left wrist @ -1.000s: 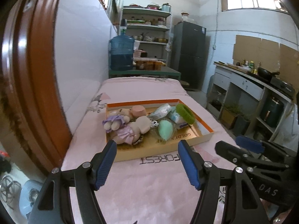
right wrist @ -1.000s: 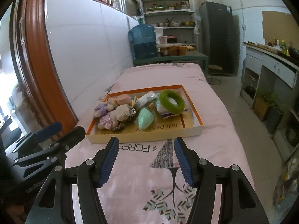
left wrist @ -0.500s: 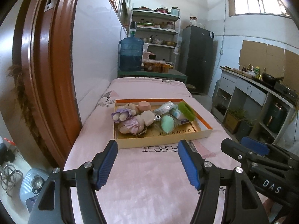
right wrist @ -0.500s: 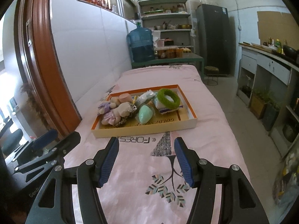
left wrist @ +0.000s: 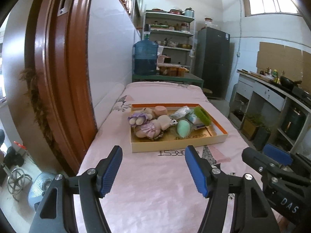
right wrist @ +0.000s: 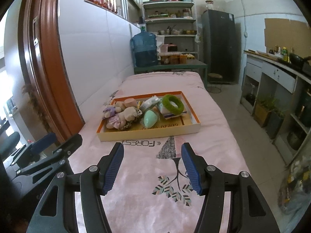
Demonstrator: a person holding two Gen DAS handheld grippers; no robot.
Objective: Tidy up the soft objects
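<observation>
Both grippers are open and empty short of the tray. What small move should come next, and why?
Probably bring the left gripper forward toward the plush toys at the tray's left end. Its jaws stand open with nothing between them, the right gripper is also empty, and every soft item lies in the tray.

Left gripper (left wrist: 153, 171) and right gripper (right wrist: 152, 169): black skeletal arms with triangular cut-outs, silver screws at the pivots, ribbed blue pads (right wrist: 113, 169). White letters "DAS" mark the right gripper's side, at 4 o'clock in the left view.
</observation>
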